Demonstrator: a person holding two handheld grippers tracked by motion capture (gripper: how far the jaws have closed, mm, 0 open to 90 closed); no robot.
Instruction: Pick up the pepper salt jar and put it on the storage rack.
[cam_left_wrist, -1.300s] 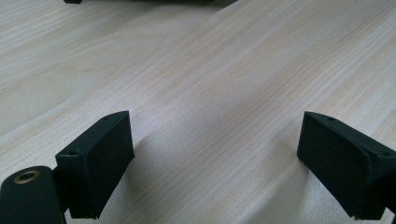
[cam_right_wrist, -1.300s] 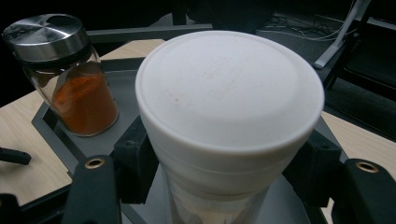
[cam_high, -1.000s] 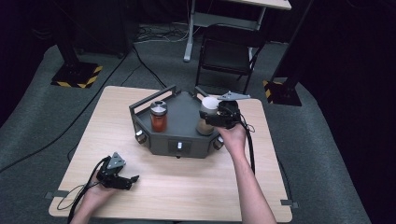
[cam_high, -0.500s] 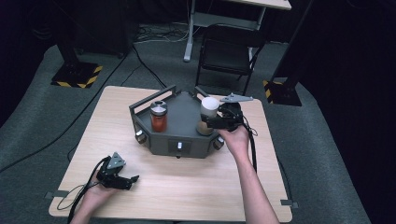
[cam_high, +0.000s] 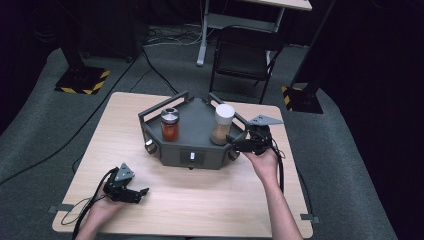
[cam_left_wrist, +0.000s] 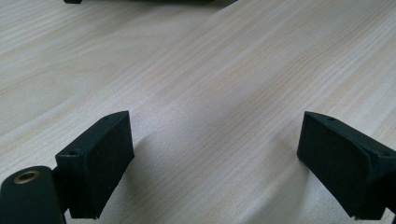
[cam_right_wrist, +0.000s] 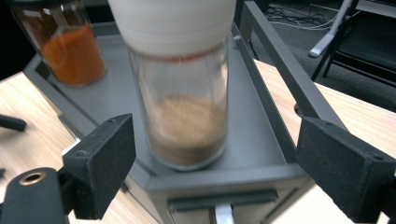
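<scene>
A dark grey six-sided tray (cam_high: 200, 150) stands at the back middle of the wooden table. On it are a jar of orange-red spice with a dark lid (cam_high: 170, 125) (cam_right_wrist: 70, 46) and a white-lidded jar of brown powder (cam_high: 223, 124) (cam_right_wrist: 184, 102). My right gripper (cam_high: 234, 142) (cam_right_wrist: 222, 172) is at the tray's right front corner. Its jaws have just been opening, and they stand wide on either side of the white-lidded jar without touching it. My left gripper (cam_high: 137, 192) (cam_left_wrist: 215, 163) rests open on bare table wood at the front left, holding nothing.
The tray has raised rails at its back edges and knobs (cam_high: 192, 156) on its front wall. Behind the table stands a black chair (cam_high: 245, 55). Stands with yellow-black bases (cam_high: 82, 80) are on the floor. Cables trail from both grippers.
My right gripper let go of the white-lidded jar, opened its jaws and drew back toward the tray's front right. The jar stays upright on the tray. My left gripper kept still.
</scene>
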